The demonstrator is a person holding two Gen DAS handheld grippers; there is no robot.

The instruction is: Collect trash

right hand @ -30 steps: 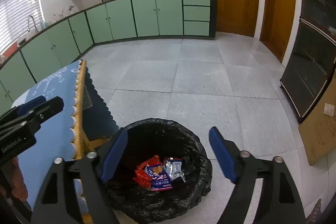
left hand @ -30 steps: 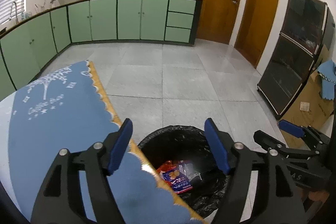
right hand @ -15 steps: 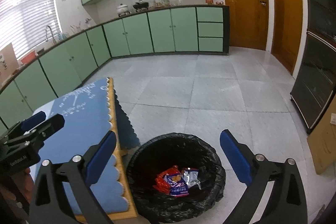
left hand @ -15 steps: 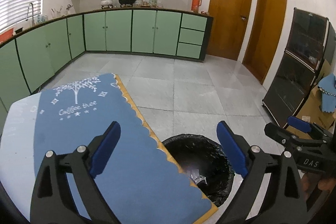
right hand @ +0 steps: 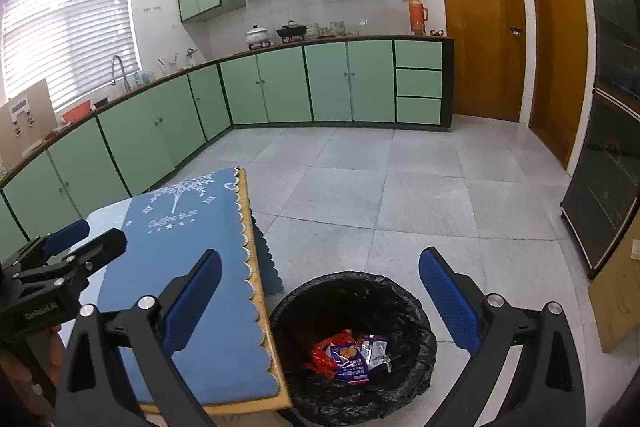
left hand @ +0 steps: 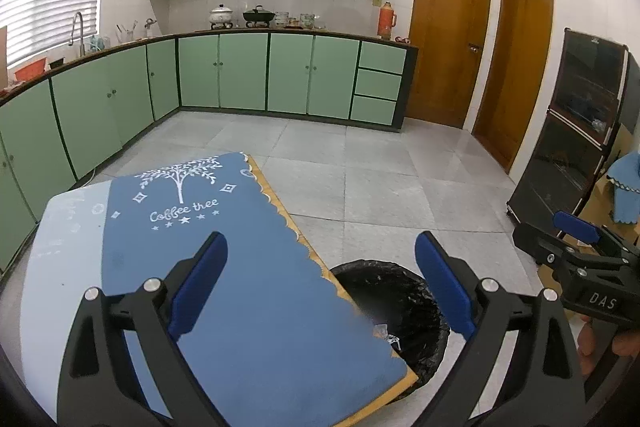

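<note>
From your left wrist, the left gripper (left hand: 320,291) hangs spread and empty over the blue tablecloth (left hand: 240,287), the bin's (left hand: 400,291) contents mostly hidden by the table edge. From your right wrist, the right gripper (right hand: 320,303) is equally wide and empty, and only here do the snack wrappers (right hand: 352,355) show, lying inside the bin; collection looks done, so scan for leftovers

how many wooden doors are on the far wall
2. One door stands closed just right of the green cabinets; the second door is further right, beside the dark glass cabinet. None other shows, though the frame edges cut off the room.
</note>
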